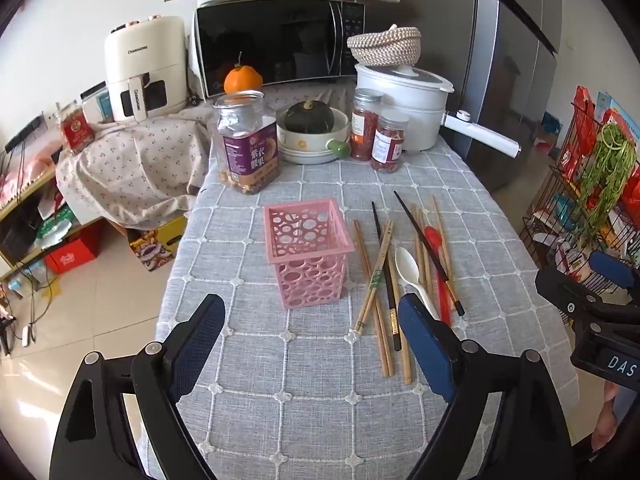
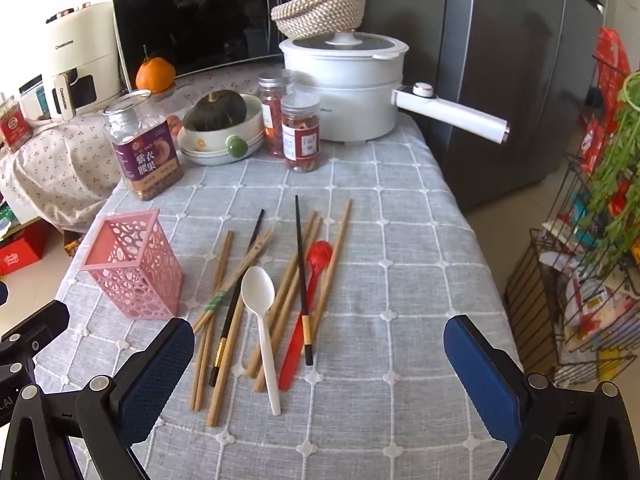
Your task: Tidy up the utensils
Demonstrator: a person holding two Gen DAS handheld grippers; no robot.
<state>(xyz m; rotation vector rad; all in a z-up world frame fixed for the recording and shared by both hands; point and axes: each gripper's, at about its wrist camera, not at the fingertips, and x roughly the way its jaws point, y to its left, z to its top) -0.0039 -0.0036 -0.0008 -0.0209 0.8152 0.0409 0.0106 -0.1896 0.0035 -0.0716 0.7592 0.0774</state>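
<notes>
An empty pink perforated basket point(image 1: 308, 252) point(image 2: 134, 268) stands upright on the grey checked tablecloth. To its right lies a loose pile: several wooden chopsticks point(image 2: 224, 316) point(image 1: 376, 280), two black chopsticks point(image 2: 301, 276) point(image 1: 428, 252), a white plastic spoon point(image 2: 260, 308) point(image 1: 412, 272) and a red spoon point(image 2: 308, 304) point(image 1: 438, 264). My left gripper point(image 1: 312, 344) hovers open over the near table, below the basket, holding nothing. My right gripper point(image 2: 320, 364) hangs open above the near ends of the utensils, its jaws wide and empty.
At the table's far end stand a nut jar point(image 1: 248, 144), a bowl with a dark squash point(image 1: 312, 128), two small jars point(image 1: 378, 136) and a white electric pot point(image 1: 404, 100) with a long handle. A microwave point(image 1: 276, 44) sits behind. A wire rack point(image 2: 588, 280) stands right.
</notes>
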